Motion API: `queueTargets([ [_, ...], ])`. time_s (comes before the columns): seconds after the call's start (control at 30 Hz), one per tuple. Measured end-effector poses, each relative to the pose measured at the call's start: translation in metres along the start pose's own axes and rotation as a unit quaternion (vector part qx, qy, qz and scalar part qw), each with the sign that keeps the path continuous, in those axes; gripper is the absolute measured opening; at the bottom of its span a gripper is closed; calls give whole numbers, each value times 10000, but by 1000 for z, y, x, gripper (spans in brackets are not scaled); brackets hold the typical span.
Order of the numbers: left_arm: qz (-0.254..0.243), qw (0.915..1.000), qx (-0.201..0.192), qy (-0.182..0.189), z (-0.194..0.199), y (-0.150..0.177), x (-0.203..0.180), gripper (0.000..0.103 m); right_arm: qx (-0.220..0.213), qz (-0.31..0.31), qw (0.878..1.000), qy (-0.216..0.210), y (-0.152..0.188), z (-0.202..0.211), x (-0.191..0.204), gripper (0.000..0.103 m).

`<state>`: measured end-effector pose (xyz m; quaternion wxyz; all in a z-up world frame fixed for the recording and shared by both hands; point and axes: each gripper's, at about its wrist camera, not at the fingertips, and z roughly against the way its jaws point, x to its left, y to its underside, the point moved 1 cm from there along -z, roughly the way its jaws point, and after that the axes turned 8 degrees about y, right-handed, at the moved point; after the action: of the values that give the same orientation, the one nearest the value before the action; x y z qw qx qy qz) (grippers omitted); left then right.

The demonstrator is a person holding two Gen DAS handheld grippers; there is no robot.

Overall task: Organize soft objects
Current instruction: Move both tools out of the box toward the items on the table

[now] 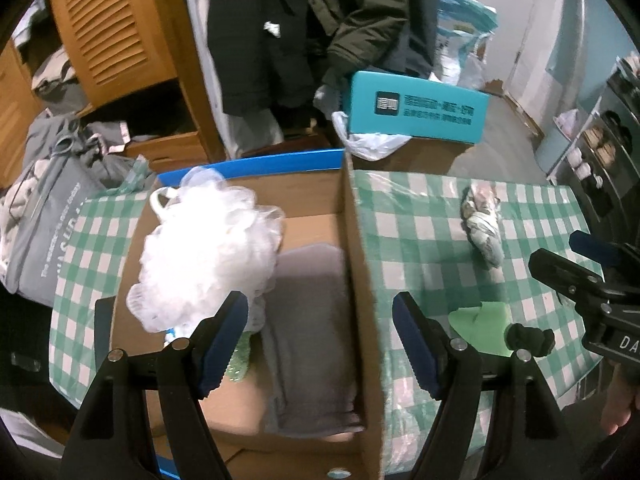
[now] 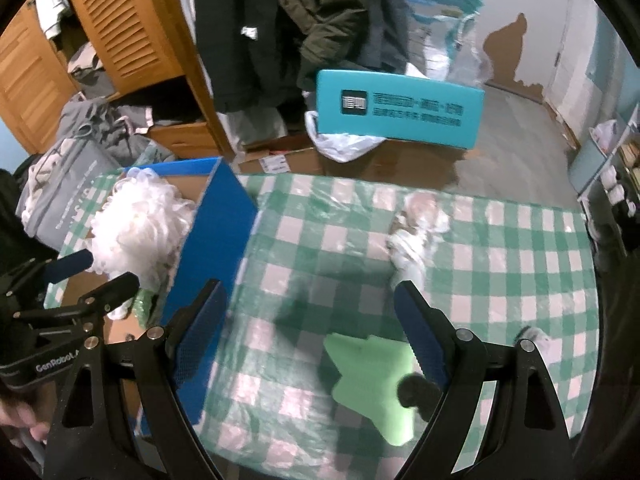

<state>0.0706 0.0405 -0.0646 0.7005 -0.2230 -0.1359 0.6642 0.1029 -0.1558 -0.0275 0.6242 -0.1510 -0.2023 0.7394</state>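
We are holding the left gripper wide open over the open cardboard box with blue outer walls, gripping nothing. Its view is showing the box interior: a white mesh bath pouf is sitting at 10 o'clock, its lower edge just beside the left finger, and a folded grey cloth is lying along the box floor at 6 o'clock. The right wrist view is not showing that cloth; there only the pouf is appearing above the blue wall at 9 o'clock.

We are holding the right gripper wide open and empty above the green-and-white checked tablecloth. Between its fingers, toward 5 o'clock, a flat green foam piece is lying on the cloth with a small black knobbed object touching it. A crumpled pale patterned rag is lying at 1 o'clock, well apart from the foam; the left view is showing the same rag sharper.
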Motion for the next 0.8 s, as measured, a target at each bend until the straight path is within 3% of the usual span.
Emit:
queueTargets([
  [0.8, -851, 9955, 291, 309, -33, -4, -95, 80, 156, -608, 9944, 845, 40, -2, -116, 86],
])
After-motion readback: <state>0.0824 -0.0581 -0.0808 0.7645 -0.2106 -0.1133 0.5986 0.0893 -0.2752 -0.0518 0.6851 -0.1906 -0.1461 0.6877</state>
